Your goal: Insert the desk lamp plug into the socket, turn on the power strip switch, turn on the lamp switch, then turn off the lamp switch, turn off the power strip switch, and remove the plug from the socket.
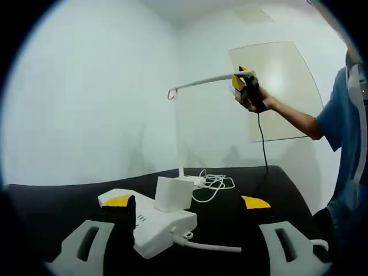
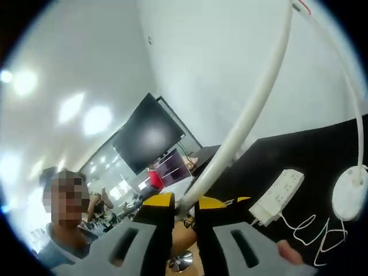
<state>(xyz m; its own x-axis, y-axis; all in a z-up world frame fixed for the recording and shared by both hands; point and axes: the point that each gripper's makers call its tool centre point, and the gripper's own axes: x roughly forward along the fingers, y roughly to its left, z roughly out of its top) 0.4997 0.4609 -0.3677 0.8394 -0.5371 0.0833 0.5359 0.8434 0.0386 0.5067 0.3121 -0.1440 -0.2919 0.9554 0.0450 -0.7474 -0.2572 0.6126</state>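
The white power strip (image 1: 150, 231) lies on the black table (image 1: 52, 201), a white block plug (image 1: 172, 194) standing in it. My left gripper (image 1: 187, 202) is open, its yellow-tipped jaws straddling the strip and plug. Behind rises the white desk lamp (image 1: 181, 132), its cord (image 1: 215, 183) coiled by the base. My right gripper (image 1: 244, 86) holds the far end of the lamp's arm up high. In the right gripper view, my right gripper (image 2: 184, 202) is shut on the lamp arm (image 2: 247, 121); below lie the strip (image 2: 279, 195), lamp base (image 2: 349, 198) and cord (image 2: 313, 227).
A person's arm and blue shirt (image 1: 345, 132) stand at the table's right side. The strip's own white cable (image 1: 213, 247) runs right toward the front edge. A black screen (image 2: 146, 135) hangs on the wall beyond the table. A beige panel (image 1: 282, 86) leans on the back wall.
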